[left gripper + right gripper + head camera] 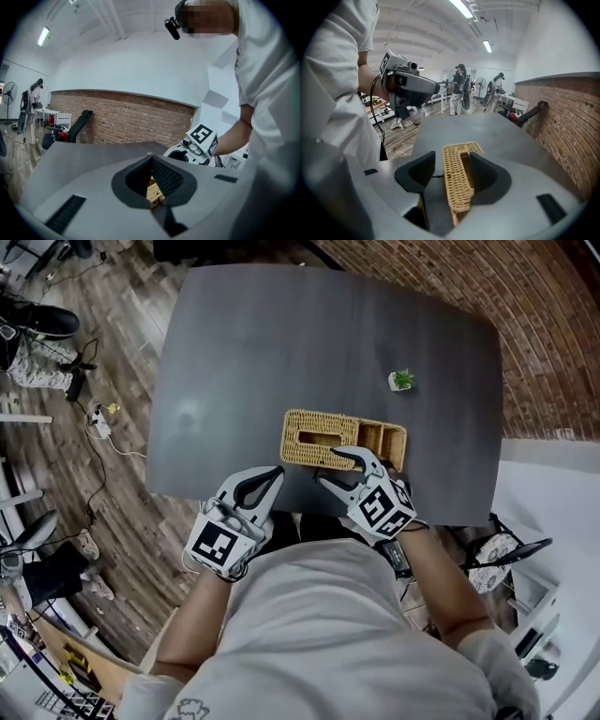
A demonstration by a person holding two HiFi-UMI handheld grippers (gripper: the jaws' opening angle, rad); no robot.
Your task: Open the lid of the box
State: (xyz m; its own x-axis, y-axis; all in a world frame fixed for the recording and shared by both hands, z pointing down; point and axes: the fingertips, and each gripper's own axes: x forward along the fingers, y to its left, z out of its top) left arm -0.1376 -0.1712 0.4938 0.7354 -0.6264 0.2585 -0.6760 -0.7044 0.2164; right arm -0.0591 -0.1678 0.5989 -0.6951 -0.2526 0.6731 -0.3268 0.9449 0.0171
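Note:
A woven wicker box (pixel 382 441) lies near the front edge of the dark grey table (pixel 281 343). Its lid (pixel 321 439), which has a rectangular slot, sits shifted left, so compartments show at the box's right end. My right gripper (pixel 339 468) stands open at the front of the lid, one jaw above it and one before it. In the right gripper view the lid (pixel 457 183) lies between the jaws of my right gripper (pixel 452 157), with a gap beside the left pad. My left gripper (pixel 258 486) is shut and holds nothing at the table's front edge, left of the box.
A small potted plant (pixel 402 381) stands behind the box toward the right. A brick wall (pixel 525 324) runs along the table's right side. Cables and gear lie on the wooden floor (pixel 112 427) at left. People stand far off across the room (pixel 459 89).

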